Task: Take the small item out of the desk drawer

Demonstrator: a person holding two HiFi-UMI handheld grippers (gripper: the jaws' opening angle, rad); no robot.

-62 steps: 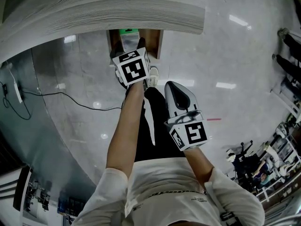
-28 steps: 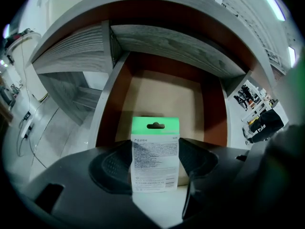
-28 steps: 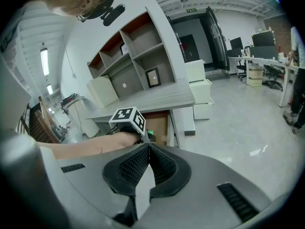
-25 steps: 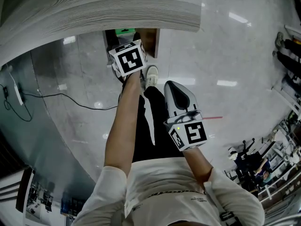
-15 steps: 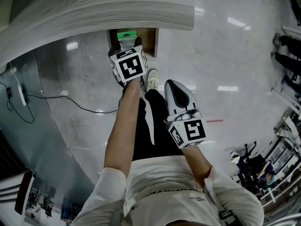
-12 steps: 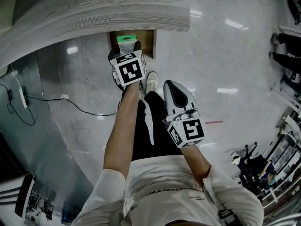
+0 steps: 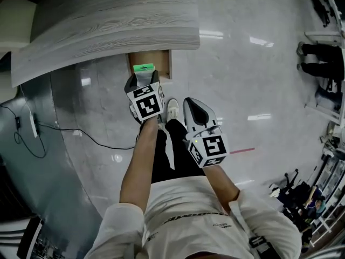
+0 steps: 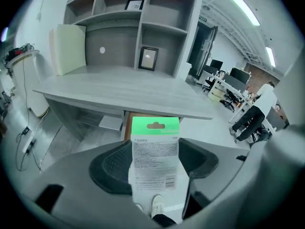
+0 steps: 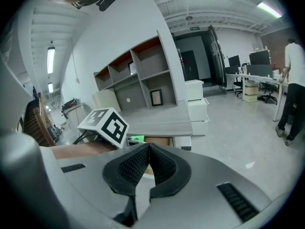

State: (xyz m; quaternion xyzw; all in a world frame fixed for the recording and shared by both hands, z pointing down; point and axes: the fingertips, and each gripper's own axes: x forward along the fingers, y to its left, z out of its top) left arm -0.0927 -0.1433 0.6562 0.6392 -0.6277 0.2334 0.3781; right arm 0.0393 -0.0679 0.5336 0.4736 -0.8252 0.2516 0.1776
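Note:
My left gripper point(image 8: 155, 161) is shut on a small white packet with a green top point(image 8: 155, 154), held upright between the jaws. In the head view the same packet point(image 7: 143, 70) sticks out ahead of the left gripper point(image 7: 143, 82), just in front of the open wooden drawer point(image 7: 161, 63) under the grey desk point(image 7: 108, 20). The drawer point(image 8: 131, 119) shows behind the packet in the left gripper view. My right gripper point(image 9: 147, 149) is shut with nothing in it; it hangs lower right of the left one point(image 7: 195, 107).
A shelf unit point(image 8: 138, 27) stands on the desk. A black cable point(image 7: 81, 136) runs over the glossy floor on the left. The person's legs and white shoe point(image 7: 172, 108) are below the grippers. Office chairs and people stand far right point(image 9: 293, 70).
The left gripper has drawn back from the drawer toward me with the green-topped packet in it. The desk has slid farther away in the head view. The right gripper has stayed shut.

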